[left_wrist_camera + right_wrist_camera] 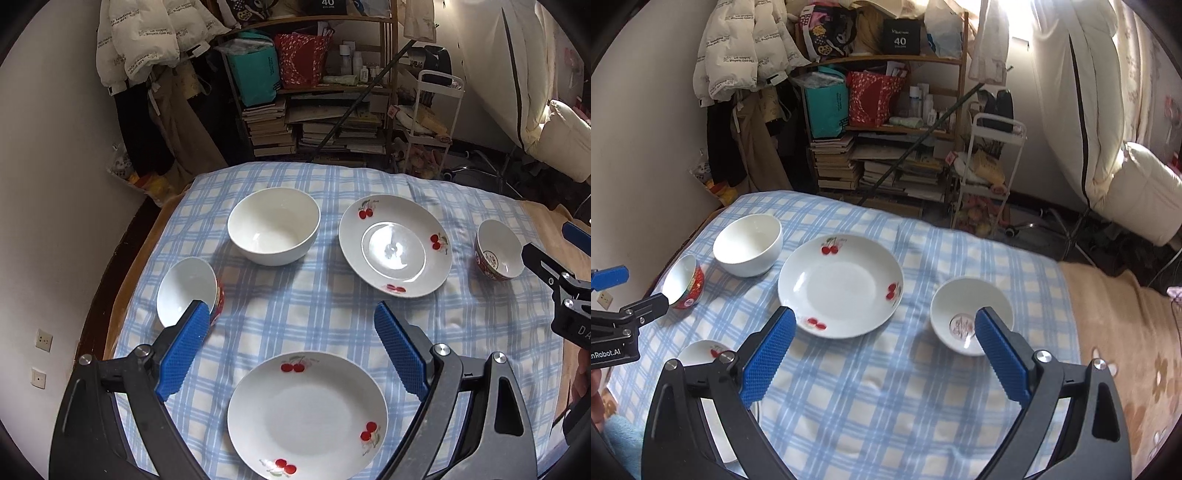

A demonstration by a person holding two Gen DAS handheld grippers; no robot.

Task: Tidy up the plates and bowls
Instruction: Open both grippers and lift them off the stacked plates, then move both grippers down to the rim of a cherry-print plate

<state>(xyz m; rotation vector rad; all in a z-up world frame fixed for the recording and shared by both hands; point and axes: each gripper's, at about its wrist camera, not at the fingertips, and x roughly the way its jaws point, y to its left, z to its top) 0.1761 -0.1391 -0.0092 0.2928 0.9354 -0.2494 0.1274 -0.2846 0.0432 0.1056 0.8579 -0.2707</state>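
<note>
Sorting has hardly begun: both the left gripper [291, 345] and the right gripper [886, 349] hang released and empty above the checked cloth [314, 306]. Two glossy cherry plates [307, 413] [395, 245] lie apart, with a deep white bowl [273, 225] and two small red-sided bowls [190, 291] [498, 249], probably ceramic. Stacking like with like seems next, pinching a thin rim.

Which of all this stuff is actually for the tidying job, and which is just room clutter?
For the job: near plate, far plate, big white bowl, left red bowl, right red bowl.

Just lying about: bookshelf, white jacket, cart.
</note>
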